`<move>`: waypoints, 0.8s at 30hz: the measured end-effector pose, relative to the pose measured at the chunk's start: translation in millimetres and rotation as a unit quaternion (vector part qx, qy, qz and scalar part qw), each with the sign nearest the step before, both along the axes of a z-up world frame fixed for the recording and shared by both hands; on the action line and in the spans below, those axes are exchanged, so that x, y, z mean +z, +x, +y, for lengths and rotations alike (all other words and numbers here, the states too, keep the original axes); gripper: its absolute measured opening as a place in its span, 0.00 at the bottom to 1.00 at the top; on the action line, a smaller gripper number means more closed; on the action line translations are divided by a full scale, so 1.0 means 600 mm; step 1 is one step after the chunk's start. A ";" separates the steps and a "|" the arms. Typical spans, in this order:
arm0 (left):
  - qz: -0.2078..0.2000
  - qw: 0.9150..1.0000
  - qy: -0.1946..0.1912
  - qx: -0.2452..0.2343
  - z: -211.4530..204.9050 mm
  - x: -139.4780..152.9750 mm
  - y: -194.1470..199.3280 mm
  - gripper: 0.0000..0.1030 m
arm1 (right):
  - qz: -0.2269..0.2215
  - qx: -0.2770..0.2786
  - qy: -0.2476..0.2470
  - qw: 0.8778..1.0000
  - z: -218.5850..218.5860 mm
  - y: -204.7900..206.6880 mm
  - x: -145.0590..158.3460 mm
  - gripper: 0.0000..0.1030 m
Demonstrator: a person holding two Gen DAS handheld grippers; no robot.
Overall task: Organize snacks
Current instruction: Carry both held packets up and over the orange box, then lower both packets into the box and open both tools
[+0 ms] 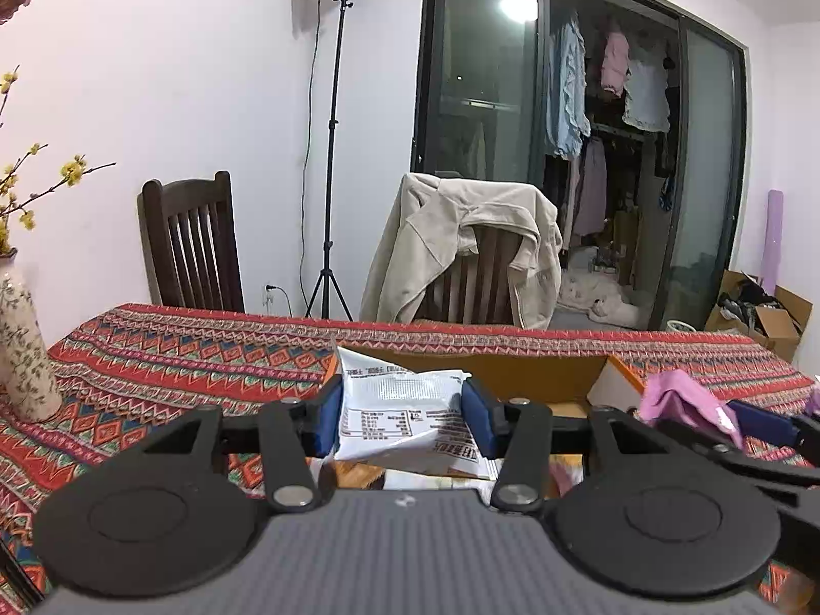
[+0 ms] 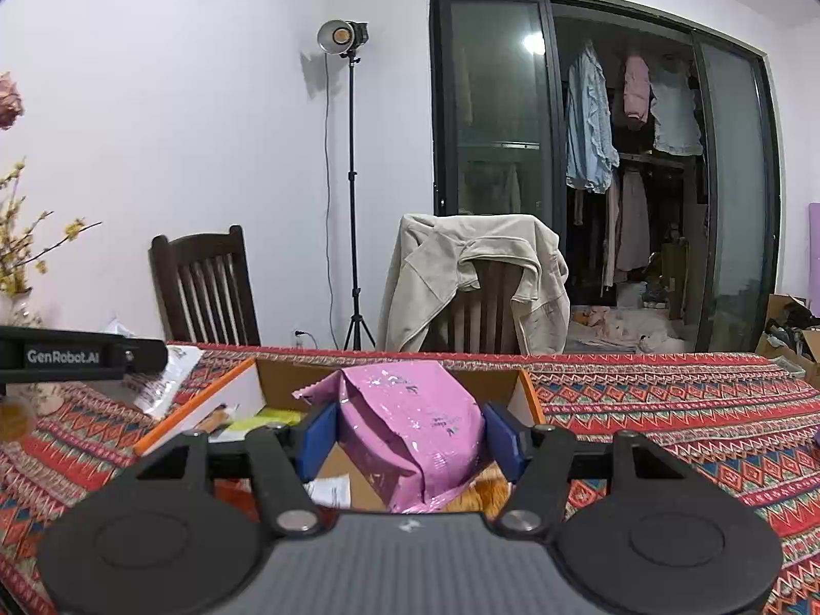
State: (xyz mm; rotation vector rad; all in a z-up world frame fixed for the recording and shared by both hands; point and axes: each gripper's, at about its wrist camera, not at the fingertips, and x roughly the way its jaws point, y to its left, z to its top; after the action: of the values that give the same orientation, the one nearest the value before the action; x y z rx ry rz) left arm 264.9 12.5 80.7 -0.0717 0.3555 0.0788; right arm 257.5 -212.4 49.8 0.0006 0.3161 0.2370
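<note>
A white snack packet point(image 1: 405, 410) is being gripped between the blue pads of the left gripper point(image 1: 402, 417), held above the open cardboard box point(image 1: 512, 364) on the patterned tablecloth point(image 1: 154, 359). A pink snack bag point(image 2: 410, 430) is being clamped by the right gripper point(image 2: 410, 435), likewise over the box point(image 2: 492, 384). Both bags are being pinched through soft film, so a slip is being risked if either grip is loosened before the bag is low inside; the pink bag looks bulky and could be caught on the box wall, tipping it out. Collision between the two grippers, close together, is also being risked. Two held packets are being counted, one box, with several further packets partly visible inside it, their number unclear, and two wooden chairs point(image 1: 192, 246) behind the table.
</note>
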 end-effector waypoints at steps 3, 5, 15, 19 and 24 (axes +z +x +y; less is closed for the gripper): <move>-0.001 1.000 -0.006 0.006 -0.004 -0.004 0.029 0.49 | -0.001 -0.010 0.005 1.000 0.010 0.033 -0.001 0.60; -0.003 1.000 -0.006 0.012 -0.006 -0.008 0.049 0.49 | -0.001 -0.016 0.008 1.000 0.014 0.053 -0.005 0.60; 0.003 0.999 -0.030 0.030 0.018 -0.075 0.116 0.49 | 0.009 -0.032 0.020 0.999 0.010 0.129 -0.054 0.60; 0.008 0.999 -0.028 0.021 0.023 -0.093 0.119 0.49 | 0.014 -0.025 0.014 0.999 0.011 0.141 -0.071 0.60; -0.008 0.999 -0.038 0.025 0.028 -0.096 0.109 0.89 | 0.031 -0.018 0.006 0.999 0.014 0.149 -0.087 0.67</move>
State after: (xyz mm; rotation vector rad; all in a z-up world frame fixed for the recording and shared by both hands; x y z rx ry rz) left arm 330.1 29.1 23.0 -0.1562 0.3411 0.1151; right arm 346.8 -204.0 -2.4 0.0246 0.3765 0.2037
